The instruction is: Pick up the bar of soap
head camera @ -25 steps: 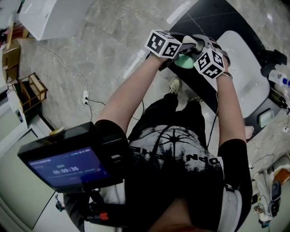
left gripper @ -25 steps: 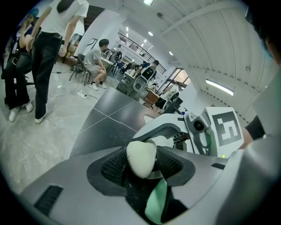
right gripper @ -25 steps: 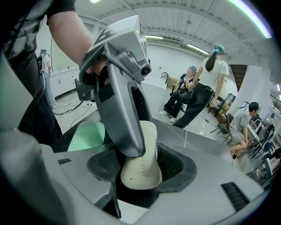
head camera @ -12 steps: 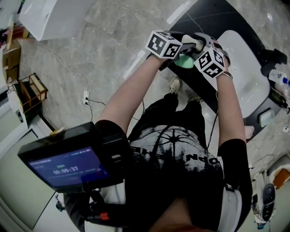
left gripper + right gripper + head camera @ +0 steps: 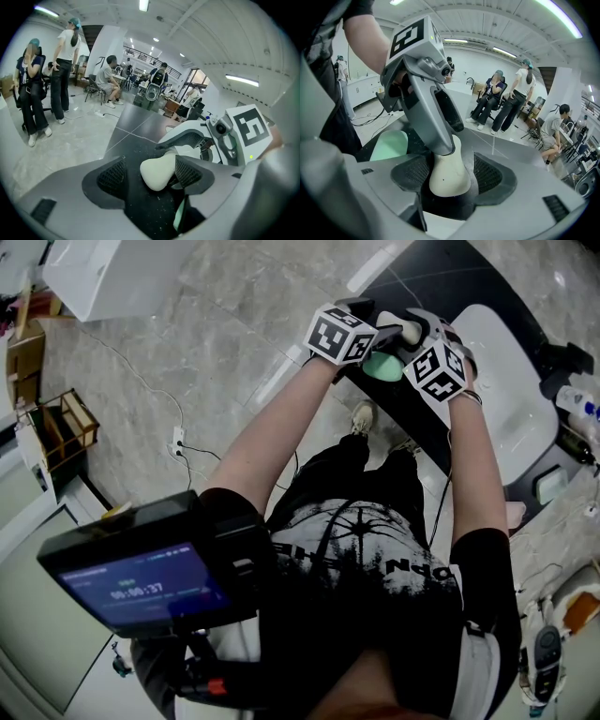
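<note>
Lying on the dark, speckled tabletop (image 5: 133,124), the bar of soap (image 5: 158,169), pale and narrowed at the middle, sat between the pads of both grippers at once. The left gripper (image 5: 150,174) had just been opening and stood wide. Its left pad was clear of the soap, while the soap lay close against the right pad and perhaps touched it, though the angle made that hard to judge. The right gripper (image 5: 449,174), facing it from the other side, had also just been opening. It stood wide as well, with a gap on either side of the soap. In the right gripper view one grey finger (image 5: 433,119) of the left gripper reached down over the soap's far end. A mint-green piece (image 5: 389,144) lay on the tabletop just beside the soap. In the head view both grippers met above the tabletop's near edge, with a white basin (image 5: 506,381) to their right.
</note>
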Action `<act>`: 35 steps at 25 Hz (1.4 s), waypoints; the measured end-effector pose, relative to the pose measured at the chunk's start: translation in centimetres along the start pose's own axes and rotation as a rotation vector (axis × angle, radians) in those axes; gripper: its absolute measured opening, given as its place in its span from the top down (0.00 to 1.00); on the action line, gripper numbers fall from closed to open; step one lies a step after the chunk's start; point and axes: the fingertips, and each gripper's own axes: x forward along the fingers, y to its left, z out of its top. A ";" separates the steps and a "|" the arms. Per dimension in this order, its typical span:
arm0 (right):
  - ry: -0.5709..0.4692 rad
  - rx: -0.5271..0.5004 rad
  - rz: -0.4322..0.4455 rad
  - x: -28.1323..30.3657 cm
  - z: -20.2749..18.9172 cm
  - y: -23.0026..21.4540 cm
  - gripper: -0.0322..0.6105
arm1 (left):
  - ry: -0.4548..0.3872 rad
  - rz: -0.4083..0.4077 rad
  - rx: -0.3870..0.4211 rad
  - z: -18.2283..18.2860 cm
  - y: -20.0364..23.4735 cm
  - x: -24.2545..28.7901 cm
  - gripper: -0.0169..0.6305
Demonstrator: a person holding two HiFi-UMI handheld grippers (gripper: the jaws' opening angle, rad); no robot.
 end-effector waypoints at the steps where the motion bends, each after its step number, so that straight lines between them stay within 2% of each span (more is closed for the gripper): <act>1: 0.003 -0.002 -0.003 0.0 -0.1 0.0 0.52 | -0.005 0.001 0.001 0.0 0.0 -0.1 0.47; 7: 0.018 0.006 -0.017 -0.5 -0.9 -0.5 0.52 | -0.028 -0.004 0.012 0.4 0.0 -0.3 0.48; 16: -0.080 0.164 -0.116 -5.6 -0.3 -1.3 0.53 | -0.140 -0.026 0.066 2.4 -2.6 -2.8 0.48; 17: -0.087 0.180 -0.133 -6.4 -0.3 -1.3 0.57 | -0.154 -0.035 0.075 2.7 -3.3 -3.3 0.50; 20: -0.102 0.217 -0.189 -8.5 -0.3 -1.6 0.77 | -0.209 -0.068 0.107 3.7 -4.9 -4.2 0.66; 22: -0.112 0.227 -0.226 -9.6 -0.2 -1.7 0.84 | -0.257 -0.093 0.120 4.4 -5.8 -4.9 0.74; 26: -0.138 0.265 -0.318 -13.9 -0.3 -1.1 0.91 | -0.337 -0.141 0.147 5.4 -9.0 -6.6 0.90; 28: -0.152 0.290 -0.365 -16.7 -0.5 -0.6 0.92 | -0.357 -0.162 0.172 5.9 -11.0 -7.3 0.94; 35: -0.199 0.402 -0.480 -23.3 -3.0 0.3 0.93 | -0.406 -0.242 0.251 8.1 -15.7 -7.4 0.95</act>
